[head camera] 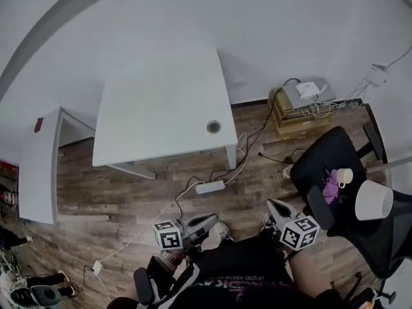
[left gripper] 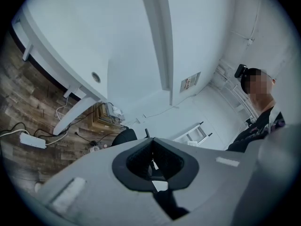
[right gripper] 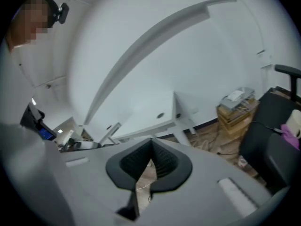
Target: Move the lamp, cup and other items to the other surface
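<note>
A white lamp (head camera: 373, 200), a cream cup (head camera: 345, 176) and a purple item (head camera: 330, 188) rest on the seat of a black office chair (head camera: 322, 156) at the right. The white table (head camera: 161, 108) stands bare in the middle. My left gripper (head camera: 212, 219) and right gripper (head camera: 271, 203) hang low near my knees, both shut and holding nothing, and both apart from the chair and the table. In the left gripper view the left gripper (left gripper: 151, 141) points up at the table's underside edge (left gripper: 70, 55). The right gripper (right gripper: 151, 141) faces the table (right gripper: 141, 112), with the chair (right gripper: 273, 145) at its right.
A power strip (head camera: 210, 187) and cables lie on the wooden floor between me and the table. A wooden crate (head camera: 302, 108) with a white device and wires stands by the wall. Another white surface (head camera: 38, 166) is at the far left.
</note>
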Available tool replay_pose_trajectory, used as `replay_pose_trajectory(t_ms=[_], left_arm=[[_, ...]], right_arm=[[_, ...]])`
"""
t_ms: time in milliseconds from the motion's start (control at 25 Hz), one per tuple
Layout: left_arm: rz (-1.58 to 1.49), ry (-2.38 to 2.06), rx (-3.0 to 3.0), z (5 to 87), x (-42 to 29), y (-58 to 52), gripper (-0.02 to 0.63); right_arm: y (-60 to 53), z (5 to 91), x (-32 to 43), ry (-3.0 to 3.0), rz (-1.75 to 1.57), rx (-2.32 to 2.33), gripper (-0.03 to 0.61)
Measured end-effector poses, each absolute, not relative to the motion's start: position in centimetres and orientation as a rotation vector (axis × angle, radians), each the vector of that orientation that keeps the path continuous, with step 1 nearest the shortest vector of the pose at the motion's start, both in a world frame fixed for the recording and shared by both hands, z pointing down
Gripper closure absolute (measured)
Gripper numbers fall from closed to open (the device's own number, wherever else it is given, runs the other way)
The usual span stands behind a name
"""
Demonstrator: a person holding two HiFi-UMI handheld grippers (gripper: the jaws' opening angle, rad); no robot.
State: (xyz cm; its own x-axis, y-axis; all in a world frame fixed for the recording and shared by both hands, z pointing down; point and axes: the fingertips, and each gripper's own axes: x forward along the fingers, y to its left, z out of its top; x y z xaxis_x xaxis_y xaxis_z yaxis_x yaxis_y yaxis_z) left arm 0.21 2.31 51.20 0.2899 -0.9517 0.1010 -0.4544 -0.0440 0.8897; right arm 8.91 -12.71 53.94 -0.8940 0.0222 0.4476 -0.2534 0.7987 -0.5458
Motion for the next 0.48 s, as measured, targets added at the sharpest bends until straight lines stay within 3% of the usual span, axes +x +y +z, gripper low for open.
replay_pose_trajectory(t_ms=[200,480], left_arm=[[-0.806,-1.413,1.657,49.7,-2.6,6.7,0.617],[-0.892,-1.498,1.663,48.5,-4.9,10.6,0.617]], right_arm=[[-0.5,49.6,1.9,-2.566,0.733,-0.362,0.574],[8.6,48.8,-0.8,-2.431,0.477,-0.835,0.574]])
